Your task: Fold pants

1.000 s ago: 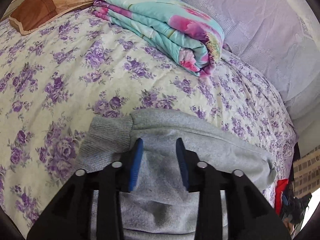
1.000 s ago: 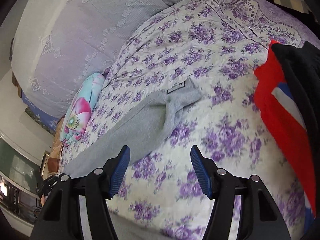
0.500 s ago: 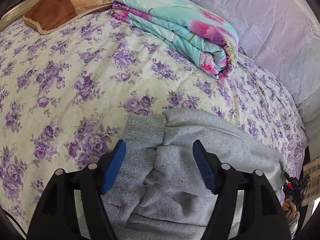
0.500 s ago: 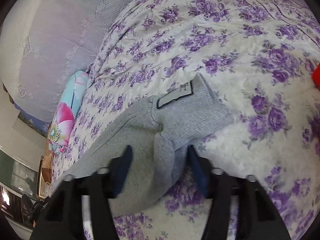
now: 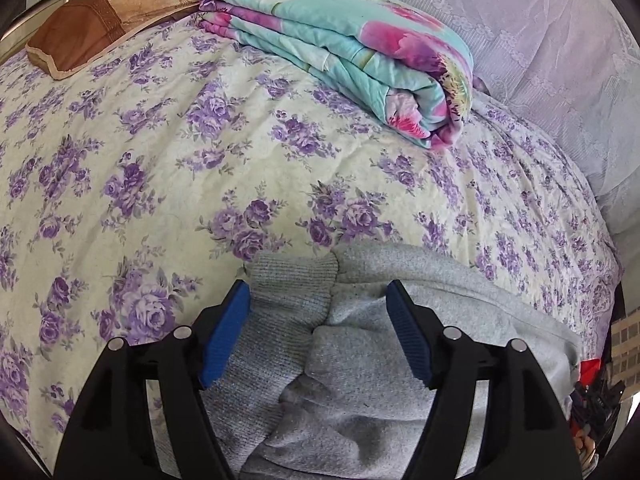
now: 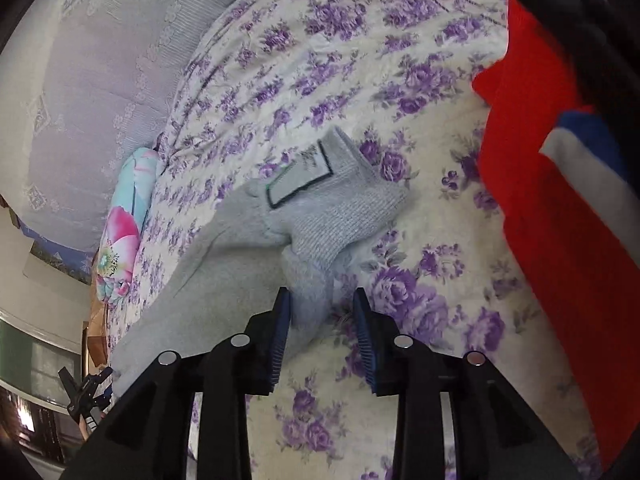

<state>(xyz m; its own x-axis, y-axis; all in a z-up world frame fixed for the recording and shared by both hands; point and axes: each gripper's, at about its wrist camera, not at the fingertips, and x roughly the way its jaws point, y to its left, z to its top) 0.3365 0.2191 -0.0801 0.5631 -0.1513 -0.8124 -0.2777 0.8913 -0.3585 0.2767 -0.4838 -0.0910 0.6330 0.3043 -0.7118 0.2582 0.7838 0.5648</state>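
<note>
Grey sweatpants (image 5: 400, 344) lie on the flowered bedspread (image 5: 160, 140). Their ribbed cuff (image 5: 296, 280) sits right under my left gripper (image 5: 318, 292), which is open wide, its blue pads clear of the cloth on both sides. In the right wrist view the other ribbed cuff (image 6: 344, 216) carries a black-edged label (image 6: 300, 178). My right gripper (image 6: 321, 300) is set narrow and its jaws are opening. A raised fold of the grey pants (image 6: 310, 304) stands between them, against the left pad, with a gap to the right pad.
A folded turquoise and pink blanket (image 5: 360, 52) and a brown pillow (image 5: 100, 20) lie at the far side of the bed. A red garment with blue and white stripes (image 6: 552, 184) lies to the right of the pants. Pale lilac lace cloth (image 6: 100, 60) hangs beyond.
My left jaws have spread wide off the grey cloth. My right gripper came down onto the pants by the cuff, narrowed around a fold, then drew back a little and began to widen.
</note>
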